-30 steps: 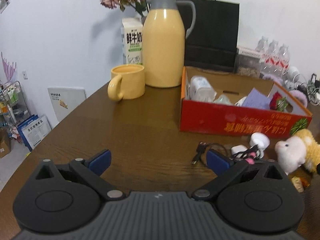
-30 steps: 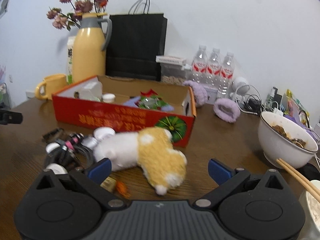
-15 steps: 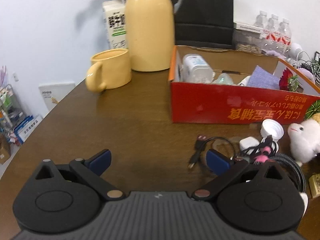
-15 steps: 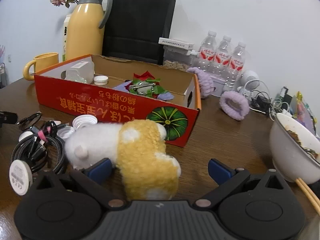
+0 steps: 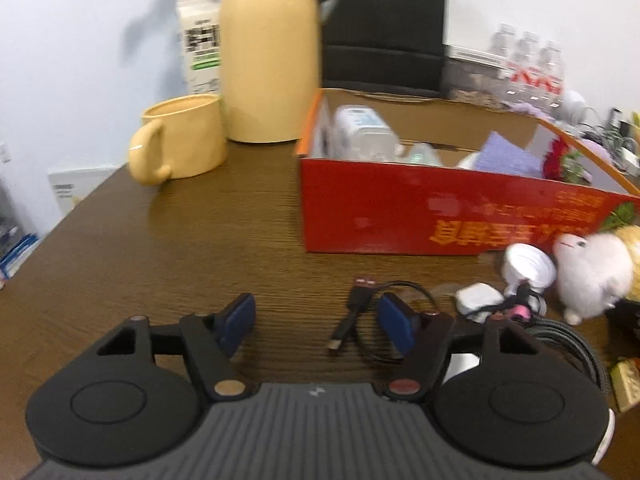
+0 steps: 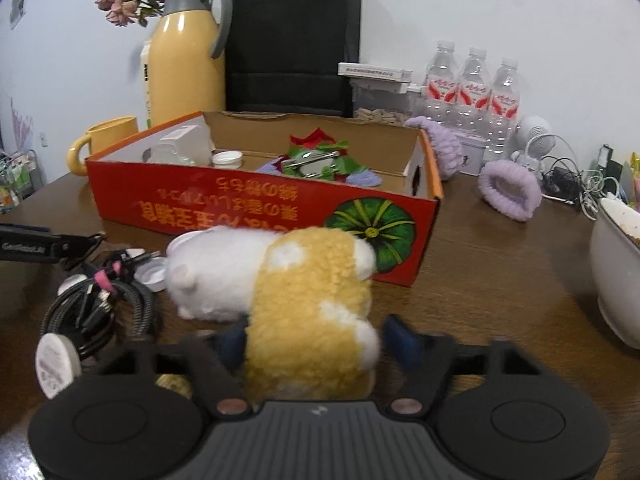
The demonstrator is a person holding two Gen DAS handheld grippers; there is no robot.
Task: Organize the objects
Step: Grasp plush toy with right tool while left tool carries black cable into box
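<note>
Right gripper (image 6: 312, 334) jaws, just closing, flank the plush toy (image 6: 292, 300) (contact apparently made; blurred). Left gripper (image 5: 316, 320) jaws, narrowing, partly open around a black cable (image 5: 352, 320).

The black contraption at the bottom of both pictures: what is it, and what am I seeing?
Hand-held tongs: a person carries one in each hand, each with a camera looking along its two blue-tipped fingers. One picture is from the left tongs, the other from the right tongs. On the brown table: a red box, a black cable, a plush toy. The left tongs have just been closing, the cable's plug between them, ungripped. The right tongs have just been closing around the plush toy; whether they press it yet is unclear.
</note>
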